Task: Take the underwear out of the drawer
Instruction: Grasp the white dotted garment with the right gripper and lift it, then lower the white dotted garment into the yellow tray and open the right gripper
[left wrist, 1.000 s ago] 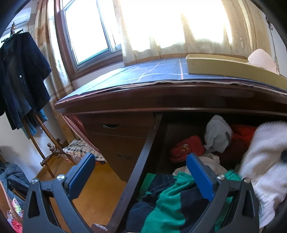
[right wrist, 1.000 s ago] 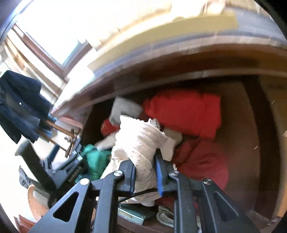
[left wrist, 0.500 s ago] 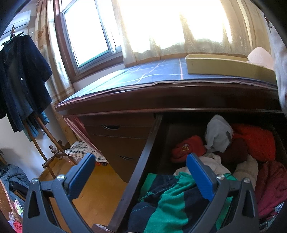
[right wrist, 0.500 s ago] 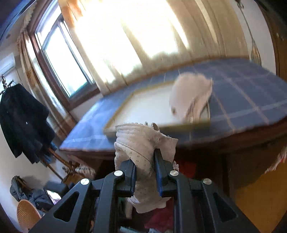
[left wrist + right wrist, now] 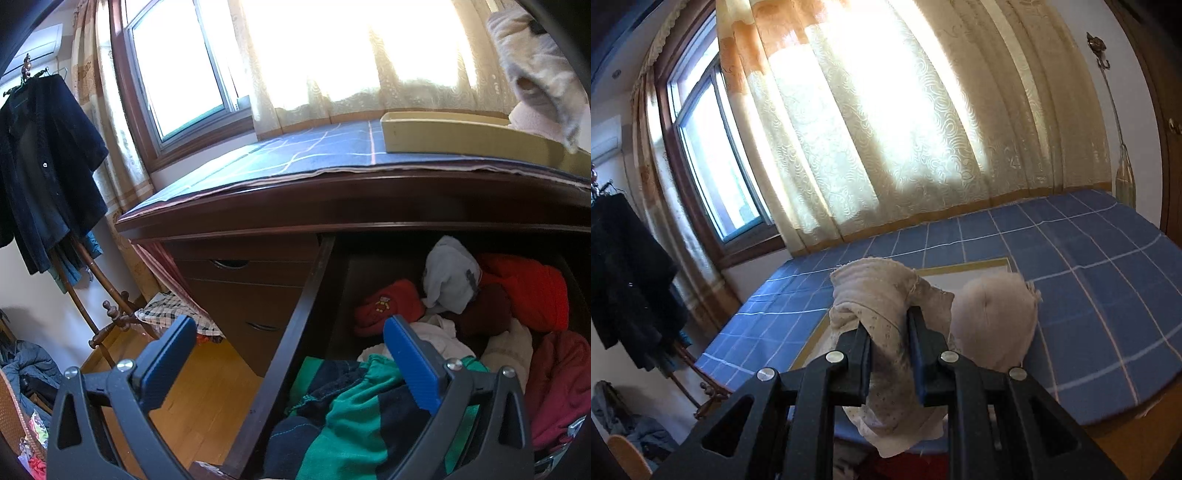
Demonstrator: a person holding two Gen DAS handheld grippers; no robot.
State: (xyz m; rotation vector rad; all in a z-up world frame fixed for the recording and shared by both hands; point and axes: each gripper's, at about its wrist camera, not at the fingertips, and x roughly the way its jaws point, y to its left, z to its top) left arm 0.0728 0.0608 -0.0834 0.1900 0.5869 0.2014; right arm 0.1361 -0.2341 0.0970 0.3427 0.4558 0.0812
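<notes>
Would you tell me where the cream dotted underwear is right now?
In the right wrist view the cream dotted underwear is clamped in the right tool, held above the blue checked cloth, just left of a pink garment.

No text, label, brand name, number or sign can be read in either view. The only mark that comes close is a small yellow embroidered figure on the red garment [image 5: 388, 304] lying in the open drawer [image 5: 291, 332], and it is a picture rather than lettering, too small to make out in detail.
</notes>
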